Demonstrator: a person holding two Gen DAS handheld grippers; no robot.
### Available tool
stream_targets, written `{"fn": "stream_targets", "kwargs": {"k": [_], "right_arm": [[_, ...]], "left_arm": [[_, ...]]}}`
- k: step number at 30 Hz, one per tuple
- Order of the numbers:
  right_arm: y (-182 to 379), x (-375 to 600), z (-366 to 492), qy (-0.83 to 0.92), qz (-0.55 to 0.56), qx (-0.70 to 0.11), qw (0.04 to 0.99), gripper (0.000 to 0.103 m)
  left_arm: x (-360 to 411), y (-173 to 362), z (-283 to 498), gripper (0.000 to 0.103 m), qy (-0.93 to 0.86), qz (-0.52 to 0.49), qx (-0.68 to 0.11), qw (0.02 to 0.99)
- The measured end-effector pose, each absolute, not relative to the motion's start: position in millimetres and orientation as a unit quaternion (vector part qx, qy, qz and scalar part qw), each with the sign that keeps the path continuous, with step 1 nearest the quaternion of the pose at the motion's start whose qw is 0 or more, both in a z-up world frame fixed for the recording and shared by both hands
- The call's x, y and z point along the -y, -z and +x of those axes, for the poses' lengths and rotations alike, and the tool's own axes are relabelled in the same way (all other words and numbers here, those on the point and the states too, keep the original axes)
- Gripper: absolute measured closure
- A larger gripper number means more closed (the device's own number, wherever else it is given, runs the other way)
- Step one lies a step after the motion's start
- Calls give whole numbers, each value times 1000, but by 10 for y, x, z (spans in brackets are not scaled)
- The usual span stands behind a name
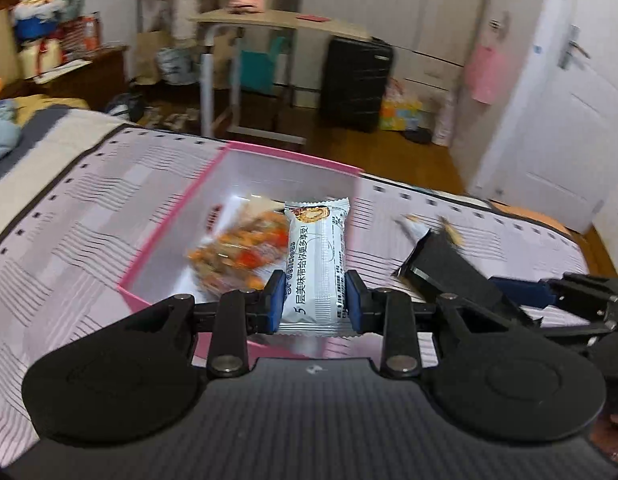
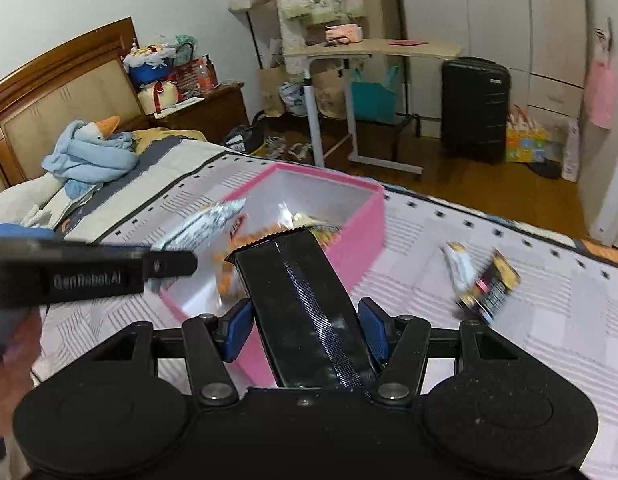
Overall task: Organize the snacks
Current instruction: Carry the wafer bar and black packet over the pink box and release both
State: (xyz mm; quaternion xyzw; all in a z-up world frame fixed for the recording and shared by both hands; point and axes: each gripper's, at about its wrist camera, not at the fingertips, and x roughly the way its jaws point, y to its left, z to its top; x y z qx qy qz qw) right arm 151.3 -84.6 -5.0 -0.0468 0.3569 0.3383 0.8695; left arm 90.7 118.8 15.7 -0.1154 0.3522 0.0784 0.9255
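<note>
A: What does the left gripper hold?
B: A white bar, a glossy oblong wrapper with crimped ends and printed text, clamped between narrow blue pads. It hangs over the near edge of the pink box.

A: And the box?
B: Rectangular card, pink outside, plain white inside, open-topped, resting on a bedspread of pale lilac striped patches. Inside lies a crinkled orange packet, blurred.

A: The right gripper?
B: Its jaws stand at middle width, gripping a black pouch: a matte, flat strip with a ribbed centre seam and a serrated top edge, pointing toward the box.

A: Anything left outside?
B: Two packets to the right of the box, one silvery, one black and gold, lying on the bedspread, both blurred.
</note>
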Motion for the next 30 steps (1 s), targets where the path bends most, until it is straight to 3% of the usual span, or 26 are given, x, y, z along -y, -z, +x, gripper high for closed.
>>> {"fn": "stream_targets", "kwargs": {"k": [9,17,20,22,25,30], "right_arm": [[287,47,2031,-337,-72,-366,864,40],[459,-204,2394,-332,7,-393,857,39],[563,-264,2501,-325,28,-401,856,37],[611,-242,2561,-329,46,-408,850,28],[606,-105,2586,-350,83,-425,831,28],[345,211,2441,-359,68,-382,849,28]], "left_arm": [[-1789,210,1214,72,-138,-143,-365,909],[-1955,438,1432,70,-160,-161,-373,900],[-1984,488,1446,59,-154,-173,-360,904],[-2006,510,1437,50,-152,-180,-356,904],[-2040,516,1392,50,-135,-187,-360,904],[-2016,421,1303,50,-105,-190,-362,907]]}}
